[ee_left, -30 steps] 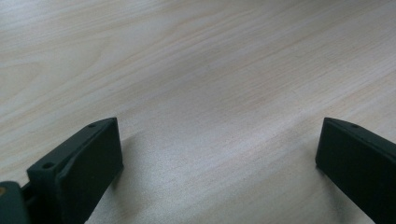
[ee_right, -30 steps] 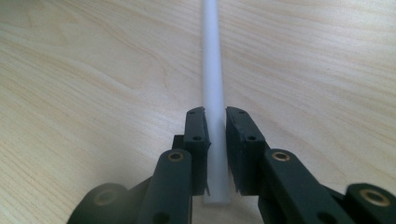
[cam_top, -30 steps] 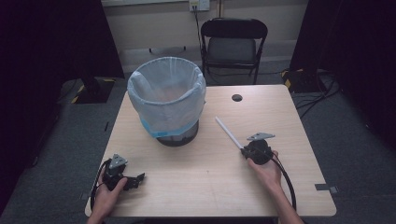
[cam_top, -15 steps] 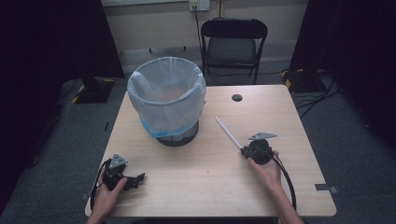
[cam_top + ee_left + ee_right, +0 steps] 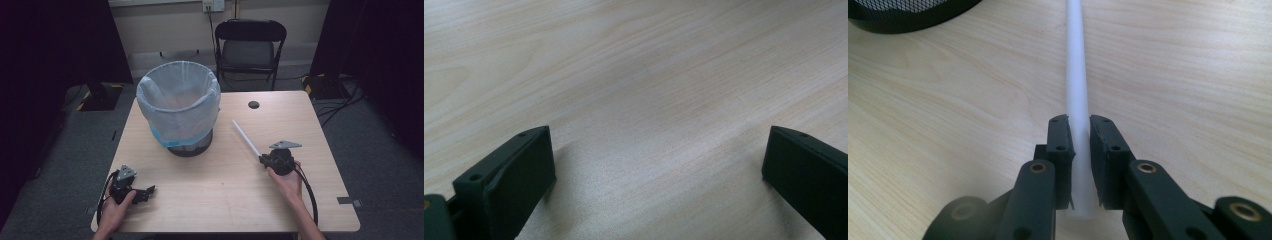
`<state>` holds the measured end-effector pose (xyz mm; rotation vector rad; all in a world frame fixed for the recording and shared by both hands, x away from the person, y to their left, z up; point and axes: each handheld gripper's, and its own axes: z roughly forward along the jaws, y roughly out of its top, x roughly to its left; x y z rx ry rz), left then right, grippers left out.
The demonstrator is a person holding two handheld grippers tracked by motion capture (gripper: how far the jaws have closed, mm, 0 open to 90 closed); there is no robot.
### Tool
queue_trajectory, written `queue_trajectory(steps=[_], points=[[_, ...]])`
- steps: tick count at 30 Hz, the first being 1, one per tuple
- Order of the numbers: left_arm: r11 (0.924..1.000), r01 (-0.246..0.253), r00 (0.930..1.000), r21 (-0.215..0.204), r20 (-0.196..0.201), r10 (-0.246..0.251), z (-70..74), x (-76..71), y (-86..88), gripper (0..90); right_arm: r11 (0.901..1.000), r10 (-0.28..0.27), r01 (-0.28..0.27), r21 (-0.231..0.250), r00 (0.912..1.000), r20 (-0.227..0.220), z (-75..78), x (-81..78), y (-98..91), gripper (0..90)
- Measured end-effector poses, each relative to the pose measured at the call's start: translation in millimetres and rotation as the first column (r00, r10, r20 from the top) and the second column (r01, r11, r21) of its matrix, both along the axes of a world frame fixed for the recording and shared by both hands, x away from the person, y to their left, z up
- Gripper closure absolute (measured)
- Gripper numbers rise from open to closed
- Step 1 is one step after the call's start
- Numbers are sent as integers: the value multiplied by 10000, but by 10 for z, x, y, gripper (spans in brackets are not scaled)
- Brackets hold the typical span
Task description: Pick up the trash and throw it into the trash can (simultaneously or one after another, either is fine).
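A thin white tube (image 5: 246,138) lies on the wooden table (image 5: 225,200), pointing up-left toward the bin. My right gripper (image 5: 264,159) is shut on the tube's near end; in the right gripper view the white tube (image 5: 1077,85) runs straight away from between the two black jaws of the right gripper (image 5: 1079,127). My left gripper (image 5: 147,192) rests at the table's front left, held by a hand. Its jaws stand wide apart over bare wood in the left gripper view, so the left gripper (image 5: 656,155) is open and holds nothing.
A black mesh bin lined with a pale blue bag (image 5: 179,107) stands at the table's back left; its base (image 5: 903,12) shows at the top left of the right gripper view. A round cable hole (image 5: 254,104) is near the back edge. A folding chair (image 5: 250,47) stands behind the table.
The right gripper and the tube have shifted very slightly; the left gripper has not moved.
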<state>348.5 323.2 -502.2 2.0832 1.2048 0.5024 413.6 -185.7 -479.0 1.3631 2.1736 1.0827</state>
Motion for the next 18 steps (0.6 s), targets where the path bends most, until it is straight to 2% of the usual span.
queue_trajectory(steps=[6,18], points=[[10000,-2,10000,3,0,2,0,0,0,0,9991,-69,59,409,9997,236,63,-18,-25,802],[10000,2,10000,-6,-4,-2,0,0,0,0,9964,-380,313,787,9956,856,238,-32,-60,802]])
